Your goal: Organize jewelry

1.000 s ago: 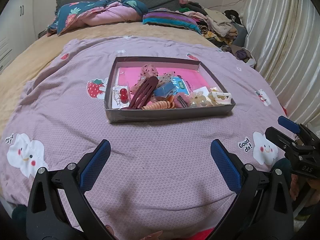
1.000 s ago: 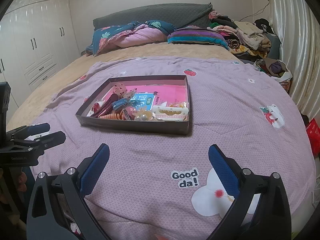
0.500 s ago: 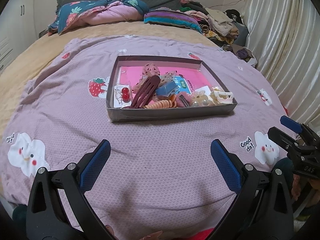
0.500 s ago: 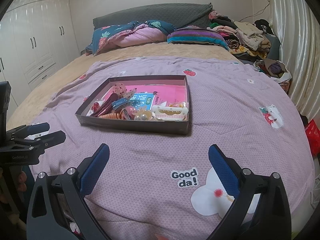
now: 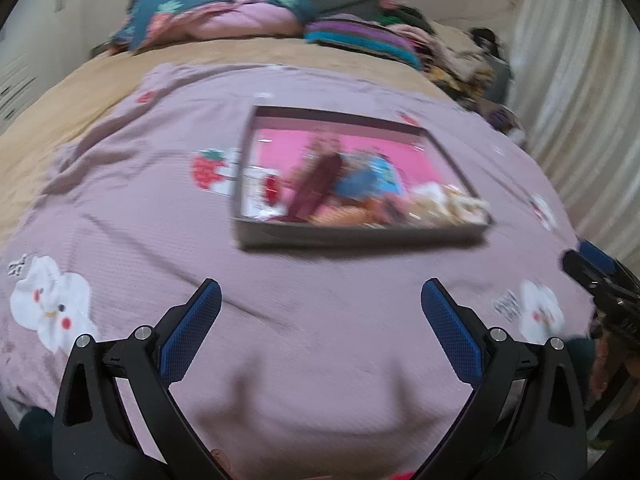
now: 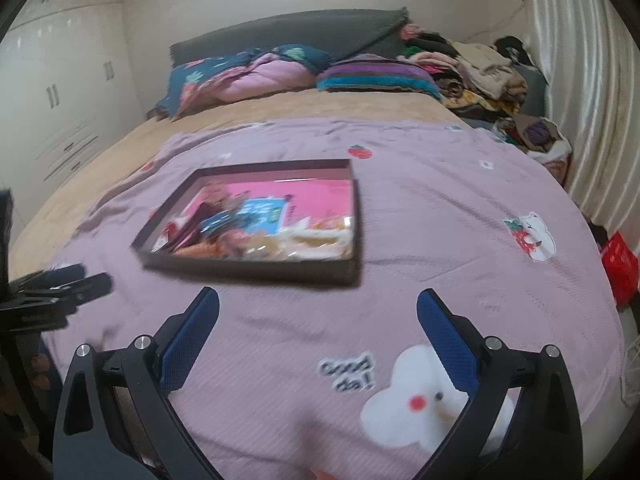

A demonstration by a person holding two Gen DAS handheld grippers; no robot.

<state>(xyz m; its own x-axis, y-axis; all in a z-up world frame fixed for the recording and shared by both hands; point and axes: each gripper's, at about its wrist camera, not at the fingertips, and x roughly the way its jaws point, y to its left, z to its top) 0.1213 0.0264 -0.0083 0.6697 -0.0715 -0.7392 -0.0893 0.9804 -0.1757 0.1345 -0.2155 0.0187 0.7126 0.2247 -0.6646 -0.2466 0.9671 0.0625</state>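
A shallow dark box [image 5: 356, 236] [image 6: 256, 270] with a pink floor lies on the lilac bedspread, blurred by motion. Inside is a heap of hair clips and jewelry: a maroon claw clip [image 5: 316, 188], a red piece on a white card [image 5: 270, 190], a blue packet [image 6: 258, 212], cream pieces [image 5: 448, 204] [image 6: 320, 238]. My left gripper [image 5: 320, 308] hangs open above the bedspread, short of the box's near wall, holding nothing. My right gripper [image 6: 318, 312] is likewise open and holding nothing, the box ahead to its left. Each gripper shows at the edge of the other's view.
The lilac bedspread [image 5: 320, 340] with cartoon prints covers a tan bed. Pillows and folded clothes [image 6: 460, 72] pile at the headboard. White wardrobes [image 6: 60, 100] stand left, curtains [image 6: 592, 100] right. A red bag [image 6: 620, 264] sits beside the bed.
Both grippers have moved forward over the bed toward the box, which now looks larger and blurred. Their jaws stayed open.
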